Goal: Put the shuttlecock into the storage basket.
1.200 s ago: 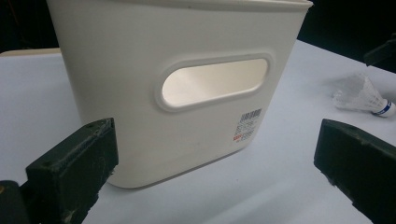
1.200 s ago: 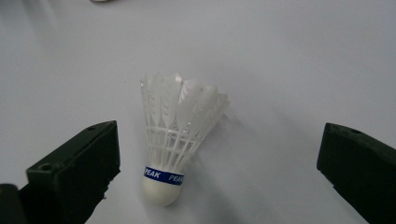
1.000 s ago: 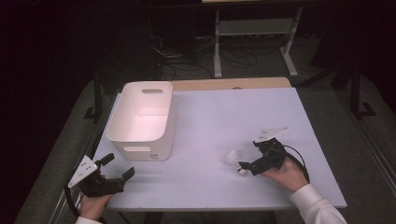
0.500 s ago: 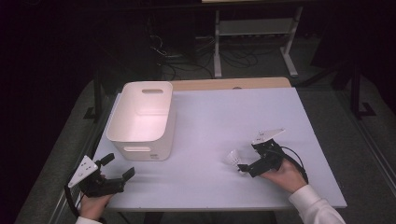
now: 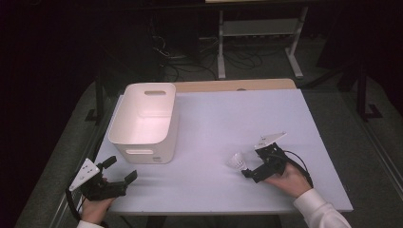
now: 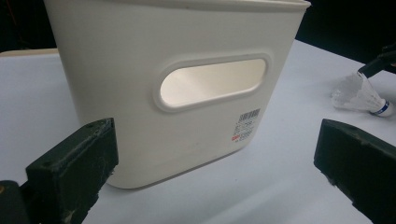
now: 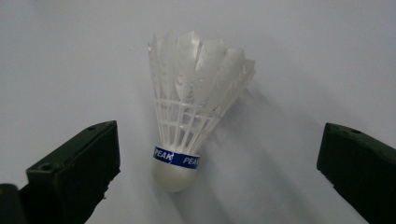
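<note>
Shuttlecock (image 7: 191, 112) lies on table (image 5: 214, 114) between wide-open jaws of right gripper (image 5: 247, 167), which has crept closer; nothing gripped yet. Left gripper (image 5: 121, 176) open, idle nr bin (image 5: 142, 118).

A white feathered shuttlecock with a rounded white cork base (image 7: 187, 126) lies on its side on the pale surface (image 5: 218, 118), right of centre and near the front edge (image 5: 237, 162). A blue band printed "PEAK" rings it just above the cork. Its feather skirt is spread and whole, pointing away from the right tongs (image 5: 250, 167); the cork end faces them, between their spread jaws, touching neither.
</note>
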`<state>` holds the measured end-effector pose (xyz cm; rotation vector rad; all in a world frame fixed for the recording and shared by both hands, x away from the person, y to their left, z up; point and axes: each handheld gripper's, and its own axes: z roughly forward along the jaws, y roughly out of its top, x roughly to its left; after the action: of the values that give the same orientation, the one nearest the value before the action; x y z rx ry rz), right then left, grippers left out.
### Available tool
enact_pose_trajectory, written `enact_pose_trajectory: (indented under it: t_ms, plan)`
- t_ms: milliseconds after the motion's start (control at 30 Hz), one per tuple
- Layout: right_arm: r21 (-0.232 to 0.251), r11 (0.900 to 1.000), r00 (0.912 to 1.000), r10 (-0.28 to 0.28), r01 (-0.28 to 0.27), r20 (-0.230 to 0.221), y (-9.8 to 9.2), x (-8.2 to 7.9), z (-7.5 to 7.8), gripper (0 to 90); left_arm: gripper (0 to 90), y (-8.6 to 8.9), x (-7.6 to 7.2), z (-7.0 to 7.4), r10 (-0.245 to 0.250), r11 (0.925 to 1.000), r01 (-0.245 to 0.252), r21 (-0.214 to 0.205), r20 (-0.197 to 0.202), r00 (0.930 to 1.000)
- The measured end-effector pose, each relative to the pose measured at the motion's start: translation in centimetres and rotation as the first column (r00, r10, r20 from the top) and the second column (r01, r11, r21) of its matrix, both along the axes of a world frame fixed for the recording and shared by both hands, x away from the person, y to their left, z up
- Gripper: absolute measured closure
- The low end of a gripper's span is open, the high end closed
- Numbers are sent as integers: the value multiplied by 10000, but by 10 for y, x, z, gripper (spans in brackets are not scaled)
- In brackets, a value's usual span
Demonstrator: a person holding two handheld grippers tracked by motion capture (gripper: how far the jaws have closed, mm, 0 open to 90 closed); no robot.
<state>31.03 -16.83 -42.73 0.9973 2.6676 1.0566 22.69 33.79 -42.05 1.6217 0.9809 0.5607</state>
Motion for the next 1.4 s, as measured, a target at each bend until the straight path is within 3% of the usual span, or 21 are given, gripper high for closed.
enact_pose_trajectory:
  t_ms: [700, 833, 933, 1100, 1400]
  plan:
    - [-501, 9987, 9976, 79, -113, -683, 8, -3, -5, 0, 0, 0, 0, 0, -42, 10000, 42, 71, -13, 10000]
    - [-500, 9987, 9947, -53, 2, -1023, 10, -3, -4, 127, 0, 0, 0, 0, -42, 10000, 42, 47, -20, 10000]
    - [-497, 9987, 9929, -170, 112, -1175, 10, -3, -4, 149, 0, 0, 0, 0, -42, 10000, 42, 56, -14, 10000]
    - [-447, 9989, 9881, -211, 144, -1523, 10, -3, -2, 316, 0, 0, 0, 0, -50, 10000, 50, 39, -20, 10000]
    - [-645, 9974, 9830, -439, 328, -1783, 14, -4, -1, 436, 0, 0, 0, 0, -83, 9999, 84, 149, -43, 10000]
